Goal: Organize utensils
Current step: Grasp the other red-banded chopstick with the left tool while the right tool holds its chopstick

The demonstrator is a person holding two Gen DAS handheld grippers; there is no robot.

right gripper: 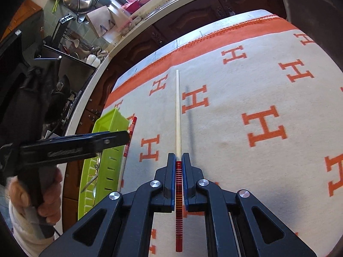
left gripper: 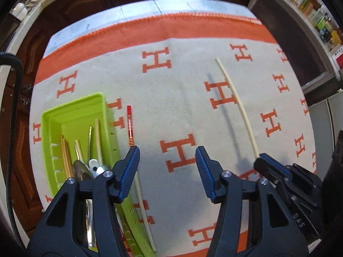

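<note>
Right tongs [right gripper: 178, 156]: clamping shut on the held chopstick [right gripper: 177, 111] just past its red-banded end, with the pale shaft running straight ahead along the fingers and hanging clear of the cloth-covered surface [right gripper: 235, 85].

Left tongs [left gripper: 167, 150]: standing about half open, gripping nothing, pointing steeply down at the cloth.

Loose chopstick [left gripper: 130, 126]: lying flat on the surface just beside the right-hand wall of the green tray [left gripper: 72, 105]. Running parallel to that wall, banded end pointing away. Passing under the left finger of the left tongs, not between the pads.

Green tray: already holding several utensils [left gripper: 98, 137], sitting to the left of the held chopstick and lying roughly along the same line.

Judgement: probably calling for a sideways carry leftward with little turning, while leaving the loose chopstick to the nearer left tongs.
</note>
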